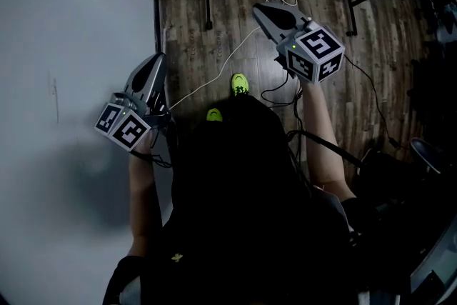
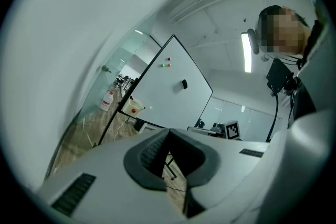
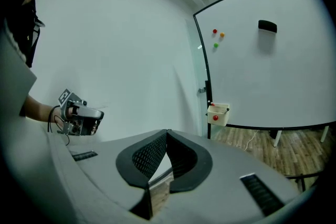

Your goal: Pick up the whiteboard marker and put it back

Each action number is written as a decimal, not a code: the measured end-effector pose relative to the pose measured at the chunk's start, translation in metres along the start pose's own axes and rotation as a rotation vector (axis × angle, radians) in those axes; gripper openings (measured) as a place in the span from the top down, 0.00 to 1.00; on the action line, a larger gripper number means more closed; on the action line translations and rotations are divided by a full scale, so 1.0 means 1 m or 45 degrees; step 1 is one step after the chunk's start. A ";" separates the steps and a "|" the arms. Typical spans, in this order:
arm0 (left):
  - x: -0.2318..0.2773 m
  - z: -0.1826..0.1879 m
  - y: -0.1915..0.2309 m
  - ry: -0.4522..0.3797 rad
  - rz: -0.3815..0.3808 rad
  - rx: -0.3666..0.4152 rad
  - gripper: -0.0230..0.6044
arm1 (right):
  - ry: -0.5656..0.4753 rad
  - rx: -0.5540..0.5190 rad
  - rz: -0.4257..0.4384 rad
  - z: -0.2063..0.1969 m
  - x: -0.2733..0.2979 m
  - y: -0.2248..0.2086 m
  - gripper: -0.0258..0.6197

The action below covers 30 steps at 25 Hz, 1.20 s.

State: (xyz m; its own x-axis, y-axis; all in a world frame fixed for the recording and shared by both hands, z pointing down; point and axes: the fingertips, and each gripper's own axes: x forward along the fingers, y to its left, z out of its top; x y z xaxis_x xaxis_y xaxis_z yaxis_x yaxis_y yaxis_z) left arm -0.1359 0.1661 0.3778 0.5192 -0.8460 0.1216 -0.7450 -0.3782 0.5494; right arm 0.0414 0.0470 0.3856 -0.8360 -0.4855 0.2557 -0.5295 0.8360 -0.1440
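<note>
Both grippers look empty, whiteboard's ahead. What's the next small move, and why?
Probably bring the right gripper toward the small box at the whiteboard corner and open it: its jaws are shut on nothing, and the marker likely sits there.

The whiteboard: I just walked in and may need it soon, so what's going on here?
A person holds a claw in each hand. The left claw and the right claw are both shut and empty, held in the air. The whiteboard stands ahead, carrying an eraser and three small magnets, with a small box at its lower corner. No marker is picked up yet; whether one sits in the box is too small to tell.
</note>
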 end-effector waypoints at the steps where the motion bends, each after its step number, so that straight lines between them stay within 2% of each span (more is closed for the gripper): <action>1: -0.010 -0.003 -0.004 -0.003 -0.011 0.001 0.91 | -0.002 -0.004 -0.009 -0.001 -0.006 0.009 0.96; 7: -0.061 -0.016 -0.019 -0.006 -0.065 0.034 0.91 | -0.032 -0.024 -0.024 -0.005 -0.025 0.077 0.96; 15: -0.098 -0.025 -0.051 0.004 -0.166 0.048 0.91 | -0.009 -0.052 -0.040 -0.018 -0.062 0.148 0.96; 22: -0.099 -0.048 -0.064 0.051 -0.224 -0.012 0.91 | 0.015 -0.027 -0.084 -0.029 -0.090 0.160 0.96; 30: -0.092 -0.057 -0.070 0.057 -0.220 -0.008 0.91 | -0.020 -0.079 -0.038 -0.035 -0.088 0.175 0.96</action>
State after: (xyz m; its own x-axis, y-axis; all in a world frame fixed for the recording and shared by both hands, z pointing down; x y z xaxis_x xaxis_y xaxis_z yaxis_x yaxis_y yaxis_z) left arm -0.1078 0.2920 0.3756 0.6578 -0.7506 0.0616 -0.6403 -0.5143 0.5706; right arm 0.0278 0.2447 0.3711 -0.8222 -0.5143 0.2441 -0.5450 0.8349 -0.0766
